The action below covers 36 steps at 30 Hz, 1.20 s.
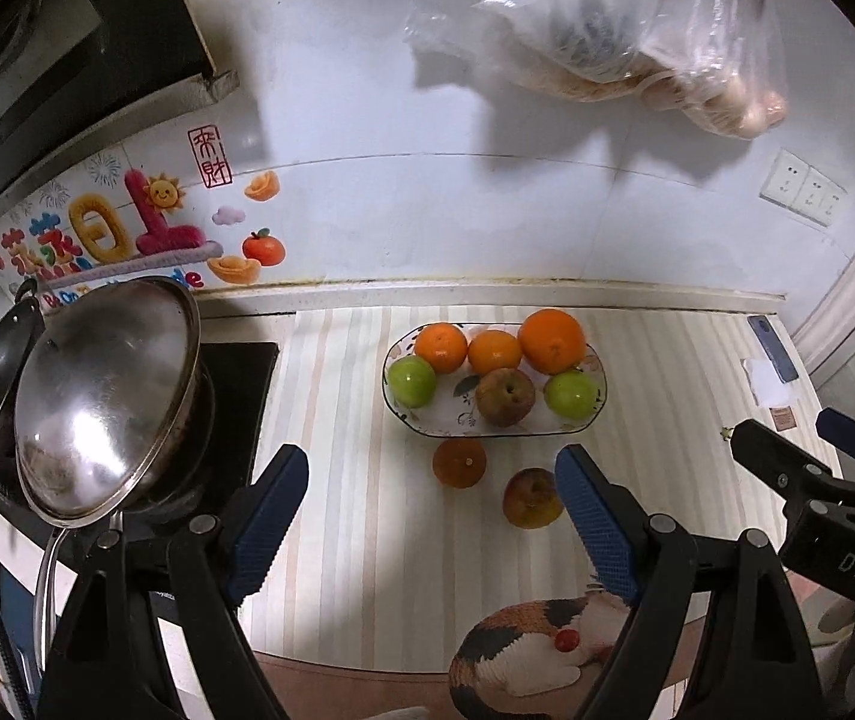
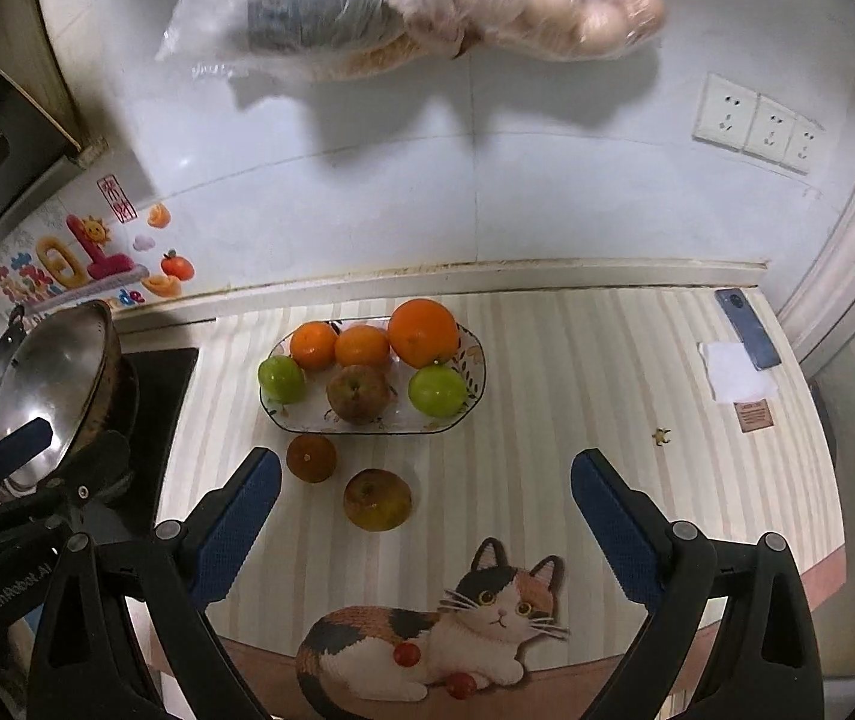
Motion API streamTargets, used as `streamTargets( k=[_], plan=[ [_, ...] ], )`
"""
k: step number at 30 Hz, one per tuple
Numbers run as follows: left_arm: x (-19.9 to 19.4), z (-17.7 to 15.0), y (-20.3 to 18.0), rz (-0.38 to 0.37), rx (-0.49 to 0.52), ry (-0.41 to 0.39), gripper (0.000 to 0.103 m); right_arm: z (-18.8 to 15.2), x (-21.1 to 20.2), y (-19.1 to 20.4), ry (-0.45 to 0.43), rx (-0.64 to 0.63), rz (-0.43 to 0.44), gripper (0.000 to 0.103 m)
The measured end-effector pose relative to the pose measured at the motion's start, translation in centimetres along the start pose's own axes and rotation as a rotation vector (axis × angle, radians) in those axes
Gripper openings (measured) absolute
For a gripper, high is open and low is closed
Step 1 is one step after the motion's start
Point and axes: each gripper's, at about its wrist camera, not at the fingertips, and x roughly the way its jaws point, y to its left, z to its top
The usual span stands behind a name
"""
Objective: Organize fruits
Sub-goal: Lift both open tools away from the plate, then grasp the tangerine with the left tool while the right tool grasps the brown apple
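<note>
Both your grippers are wide open and hold nothing; the brownish apple (image 2: 377, 499) lies on the counter (image 2: 547, 390) before the plate (image 2: 475, 360), straight between the jaws of your right gripper (image 2: 424, 516), which is nearer than the left gripper (image 1: 430, 516).

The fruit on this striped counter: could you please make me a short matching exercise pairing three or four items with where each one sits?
Things:
1. largest orange
2. dark small orange
3. brownish-red apple lying alone
4. blue phone

Places:
A. counter, right beside the plate's near rim
B. far right, by the wall
C. back of the floral plate
D. counter, nearest the grippers

Pairs: 1-C, 2-A, 3-D, 4-B
</note>
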Motion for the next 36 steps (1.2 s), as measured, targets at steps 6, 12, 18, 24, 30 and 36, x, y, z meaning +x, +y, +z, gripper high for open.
streamTargets(
  k=[6, 12, 18, 24, 30, 36],
  plan=[
    [0.1, -0.1, 0.1, -0.003, -0.017, 0.005, 0.084, -0.4, -1.2, -0.3, -0.006, 0.018, 0.016, 0.099],
    [1.0, 0.5, 0.4, 0.006, -0.034, 0.012, 0.084, 0.1, 0.0, -0.3, 0.012, 0.026, 0.024, 0.099],
    [3.6, 1.0, 0.8, 0.009, -0.044, 0.055, 0.100, 0.5, 3.5, -0.2, 0.067, 0.031, 0.030, 0.099],
    [8.7, 1.1, 2.2, 0.070, -0.062, 0.141, 0.100, 0.3, 11.0, 0.3, 0.187, 0.028, 0.072, 0.099],
    [14.2, 0.5, 3.3, 0.091, -0.086, 0.264, 0.100, -1.7, 19.6, 1.6, 0.350, 0.044, 0.146, 0.099],
    [19.2, -0.1, 3.8, 0.050, -0.121, 0.389, 0.100, -4.7, 26.0, 2.8, 0.468, 0.058, 0.156, 0.098]
  ],
)
